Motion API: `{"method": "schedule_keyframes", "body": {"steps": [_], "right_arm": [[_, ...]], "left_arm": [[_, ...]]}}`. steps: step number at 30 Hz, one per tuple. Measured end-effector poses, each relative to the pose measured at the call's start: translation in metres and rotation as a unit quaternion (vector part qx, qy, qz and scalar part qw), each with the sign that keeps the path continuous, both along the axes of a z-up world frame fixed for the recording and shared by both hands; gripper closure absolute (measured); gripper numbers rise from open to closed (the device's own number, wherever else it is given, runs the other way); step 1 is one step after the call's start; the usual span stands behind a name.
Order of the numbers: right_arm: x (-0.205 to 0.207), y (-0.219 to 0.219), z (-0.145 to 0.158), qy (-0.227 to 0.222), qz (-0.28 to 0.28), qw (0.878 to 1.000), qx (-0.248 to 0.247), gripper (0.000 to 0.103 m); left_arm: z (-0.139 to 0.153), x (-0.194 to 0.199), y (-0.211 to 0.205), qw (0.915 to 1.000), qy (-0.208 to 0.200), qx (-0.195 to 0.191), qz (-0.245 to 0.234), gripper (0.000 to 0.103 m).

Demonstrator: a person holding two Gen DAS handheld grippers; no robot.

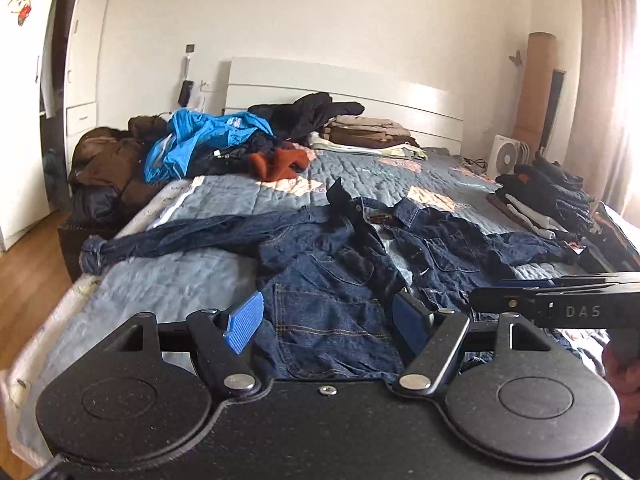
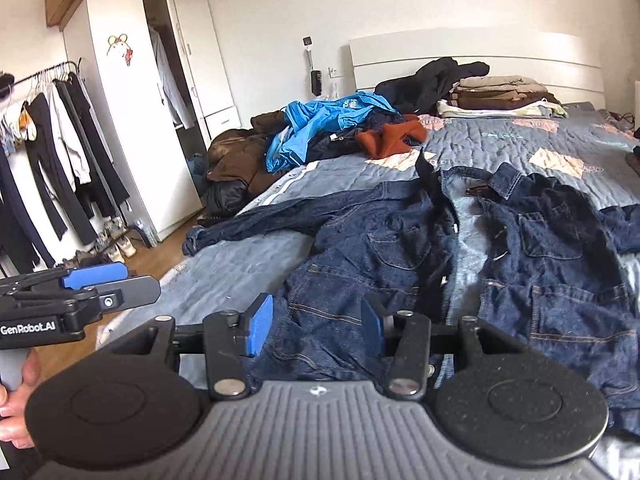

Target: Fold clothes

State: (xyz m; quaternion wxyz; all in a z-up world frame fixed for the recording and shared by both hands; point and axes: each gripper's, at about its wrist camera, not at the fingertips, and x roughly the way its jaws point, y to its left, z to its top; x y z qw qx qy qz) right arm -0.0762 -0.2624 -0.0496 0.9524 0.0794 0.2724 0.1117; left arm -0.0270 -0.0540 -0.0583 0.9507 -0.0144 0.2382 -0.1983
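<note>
Left wrist view: one dark denim jacket (image 1: pixel 340 256) lies spread open, front up, on the near half of the bed (image 1: pixel 192 276), both sleeves stretched out to the sides. The left gripper (image 1: pixel 332 322) hangs over the jacket's hem with its two blue-padded fingers (image 1: pixel 245 322) standing apart and nothing between them but the cloth below. The right gripper (image 1: pixel 516 294) reaches in from the right edge, seen side-on; from here its gap cannot be judged. Beyond the jacket, toward the one white headboard (image 1: pixel 344 88), sit one loose heap of clothes (image 1: pixel 208 148) with a blue garment on top and one folded stack (image 1: pixel 368 132); a second folded stack (image 1: pixel 548 200) lies right of the jacket, at the bed's edge.

Right wrist view: the same jacket (image 2: pixel 440 264) fills the bed (image 2: pixel 248 272), open down the middle. The right gripper (image 2: pixel 316 330) hovers above its lower left panel, two fingers (image 2: pixel 260 326) parted, gripping nothing. The left gripper (image 2: pixel 104 280) shows at the left edge, held by a hand (image 2: pixel 16 396). Left of the bed stand one white wardrobe (image 2: pixel 128 120) and one rail of hanging clothes (image 2: pixel 52 152).
</note>
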Motion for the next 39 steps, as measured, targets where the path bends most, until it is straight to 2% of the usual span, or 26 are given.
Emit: {"method": "schedule_keyframes", "body": {"steps": [6,10,17,19,21,27,31,35,39], "right_arm": [[0.0,-0.024,0.0,0.004,-0.009,0.999,-0.036,0.055],[0.007,-0.041,-0.002,0.003,-0.011,0.999,-0.053,0.055],[0.036,-0.082,-0.014,0.022,-0.031,0.998,-0.044,0.055],[0.052,-0.094,-0.019,0.033,-0.042,0.998,-0.033,0.048],[0.068,-0.105,-0.024,0.036,-0.046,0.998,-0.028,0.043],[0.119,-0.133,-0.033,0.019,-0.031,0.998,-0.056,0.041],[0.143,-0.155,-0.04,0.016,-0.032,0.998,-0.046,0.041],[0.158,-0.174,-0.043,0.019,-0.034,0.999,-0.035,0.041],[0.167,-0.19,-0.048,0.023,-0.034,0.999,-0.024,0.04]], "left_arm": [[-0.011,0.006,-0.028,1.0,0.001,0.0,0.005,0.032],[-0.015,0.024,-0.05,0.9999,0.004,-0.004,0.015,0.032],[-0.025,0.079,-0.093,0.9996,0.002,0.004,0.027,0.031],[-0.03,0.097,-0.103,0.9994,0.006,0.002,0.035,0.031],[-0.036,0.113,-0.113,0.9989,0.006,0.012,0.045,0.031],[-0.047,0.154,-0.145,0.9968,-0.019,0.055,0.056,0.031],[-0.047,0.194,-0.171,0.996,-0.024,0.075,0.044,0.033],[-0.047,0.232,-0.205,0.9953,-0.036,0.088,0.018,0.037],[-0.06,0.283,-0.235,0.9948,-0.035,0.095,0.008,0.064]]}}
